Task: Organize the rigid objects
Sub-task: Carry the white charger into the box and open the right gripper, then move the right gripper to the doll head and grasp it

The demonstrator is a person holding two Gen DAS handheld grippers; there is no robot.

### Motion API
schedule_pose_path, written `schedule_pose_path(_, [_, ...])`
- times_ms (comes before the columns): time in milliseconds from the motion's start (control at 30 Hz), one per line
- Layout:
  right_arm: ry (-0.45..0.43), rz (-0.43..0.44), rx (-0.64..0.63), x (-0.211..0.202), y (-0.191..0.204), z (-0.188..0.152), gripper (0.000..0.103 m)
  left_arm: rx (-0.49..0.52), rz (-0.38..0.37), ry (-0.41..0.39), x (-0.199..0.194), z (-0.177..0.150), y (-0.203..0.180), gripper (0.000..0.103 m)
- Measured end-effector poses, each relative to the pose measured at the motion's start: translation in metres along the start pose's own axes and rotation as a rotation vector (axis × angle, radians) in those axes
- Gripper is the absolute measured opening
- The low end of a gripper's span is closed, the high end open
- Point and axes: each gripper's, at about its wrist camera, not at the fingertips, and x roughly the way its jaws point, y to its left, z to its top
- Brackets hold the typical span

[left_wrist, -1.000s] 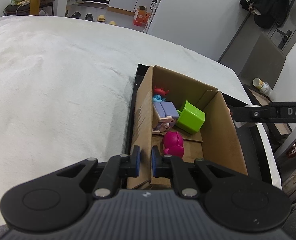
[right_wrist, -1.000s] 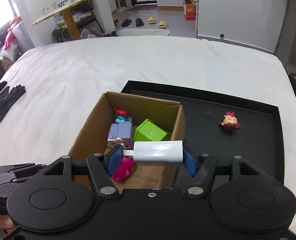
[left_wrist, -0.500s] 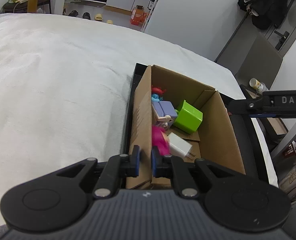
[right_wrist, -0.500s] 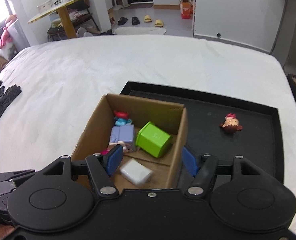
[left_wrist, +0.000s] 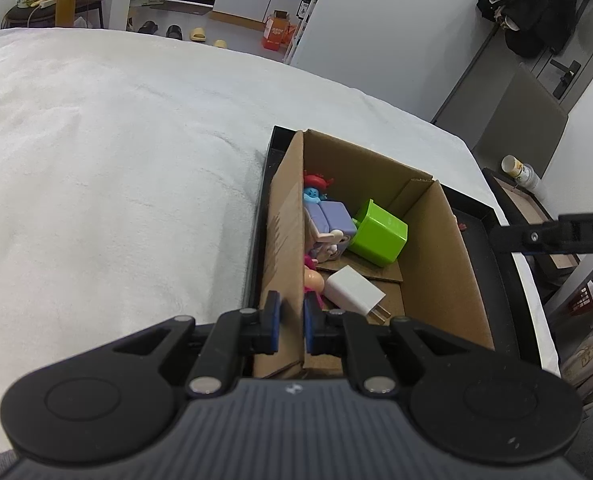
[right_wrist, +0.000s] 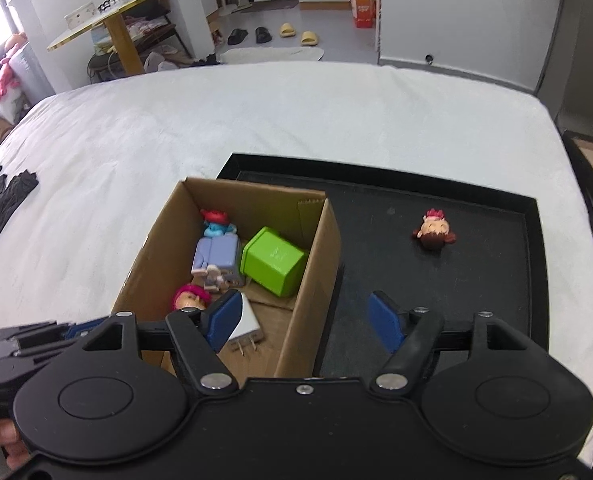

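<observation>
On the tray [right_wrist: 496, 280], far right, the doll head [right_wrist: 433, 230] looks light, hard, rounded; pinch its sides. Right gripper [right_wrist: 308, 318] gapes empty; left gripper [left_wrist: 289, 322] clamps the box [left_wrist: 284, 240] wall.

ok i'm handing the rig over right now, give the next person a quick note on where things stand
Left gripper: shut on the cardboard box wall, steadying it.
Right gripper: open, empty, above the box's edge.
In the box: white charger, green cube, purple block toy, pink-haired figure, blue figure with red hair.
Left: the brown-haired doll head on the black tray; it goes in next.
</observation>
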Motion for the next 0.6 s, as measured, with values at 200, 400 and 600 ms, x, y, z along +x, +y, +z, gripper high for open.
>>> schedule_pose_path(200, [0.025,0.033,-0.002,0.002,-0.008,-0.005,0.076,0.011,0.015,0.002,0.001,0.000,-0.004,0.011])
schedule_pose_path(400, [0.046,0.065,-0.002,0.006,-0.021,-0.009,0.078,0.020,0.032,0.006,0.002,0.000,-0.008,0.011])
schedule_pose_path(600, [0.041,0.063,0.014,0.011,-0.042,-0.012,0.080,0.024,0.044,0.007,0.003,0.000,-0.011,0.011])
